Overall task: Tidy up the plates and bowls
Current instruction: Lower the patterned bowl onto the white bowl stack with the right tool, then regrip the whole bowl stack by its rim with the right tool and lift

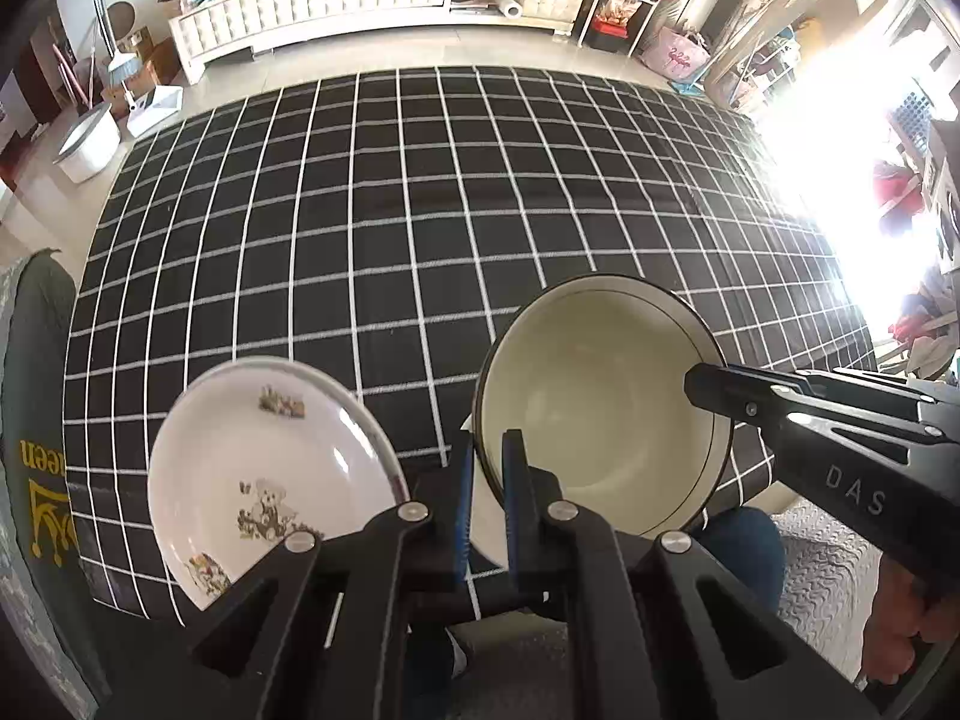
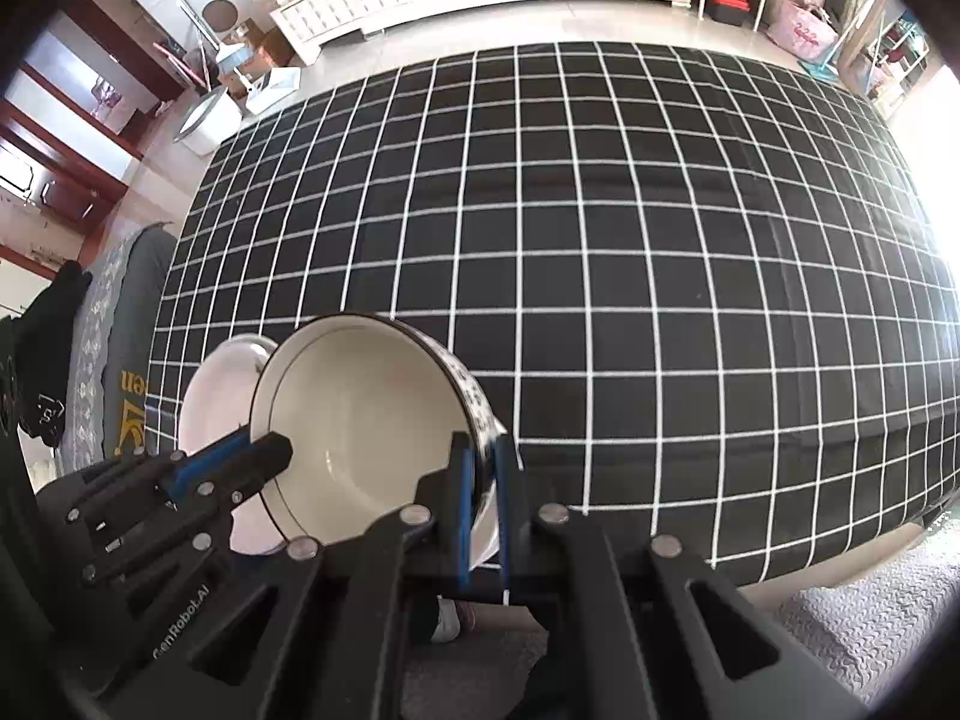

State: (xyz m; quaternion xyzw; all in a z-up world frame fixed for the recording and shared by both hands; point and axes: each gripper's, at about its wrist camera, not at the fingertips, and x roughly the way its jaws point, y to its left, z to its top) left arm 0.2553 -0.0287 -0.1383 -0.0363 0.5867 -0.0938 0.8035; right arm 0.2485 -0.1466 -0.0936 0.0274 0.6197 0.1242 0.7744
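Cream bowl [image 1: 600,414] hangs above the checked cloth [image 1: 420,210]; left gripper [image 1: 486,504] and right gripper [image 2: 485,504] each pinch its rim. Beside it lies a white plate [image 1: 270,474].

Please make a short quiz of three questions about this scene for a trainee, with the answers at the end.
1. True or false: both grippers pinch the rim of the same bowl.
2. What lies beside the bowl, on the side of the left gripper? A) a plate B) a cup C) a spoon
3. What pattern does the cloth have?

Key:
1. True. The right gripper pinches the opposite side of the rim.
2. A, the white plate with printed pictures.
3. Black with a grid of white lines.
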